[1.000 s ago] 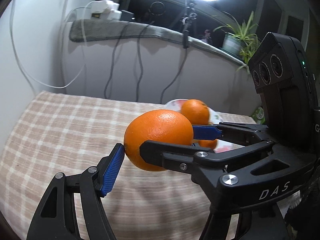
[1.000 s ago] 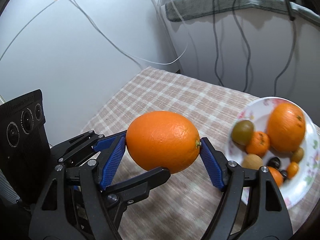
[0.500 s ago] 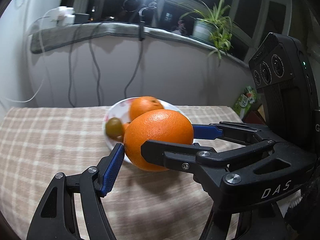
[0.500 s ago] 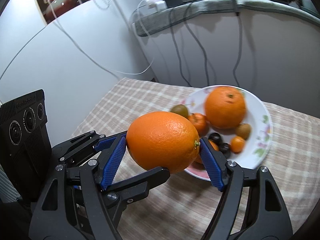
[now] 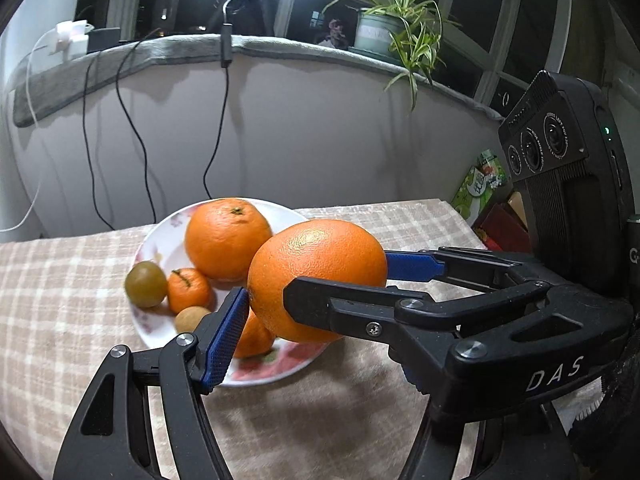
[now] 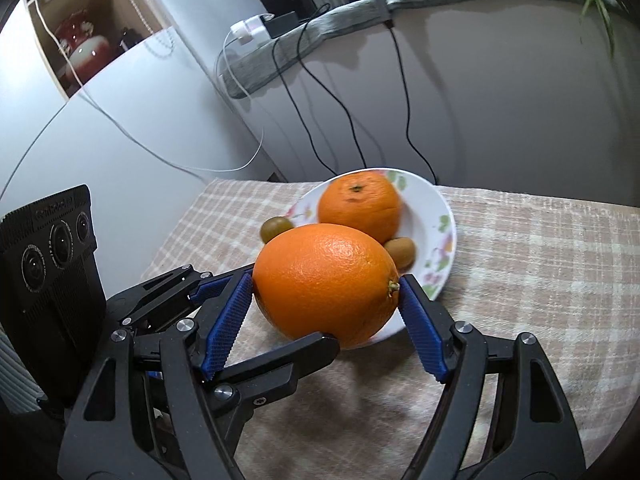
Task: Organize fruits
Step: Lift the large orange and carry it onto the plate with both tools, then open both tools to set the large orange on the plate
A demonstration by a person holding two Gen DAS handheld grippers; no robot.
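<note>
With both the left tongs (image 5: 320, 312) and right tongs (image 6: 324, 300) clamped on one orange (image 5: 316, 272) over the crowded plate's (image 5: 160, 236) near rim, an uneven release may roll it onto the tabletop (image 6: 540, 272).

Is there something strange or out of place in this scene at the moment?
Yes. Both the left claw and the right claw are closed crosswise on one large orange, held in the air over the near rim of the plate. Nothing looks spilled or damaged.

orange fruit (image 6: 326, 282), beige checked tablecloth (image 6: 540, 264)
</note>
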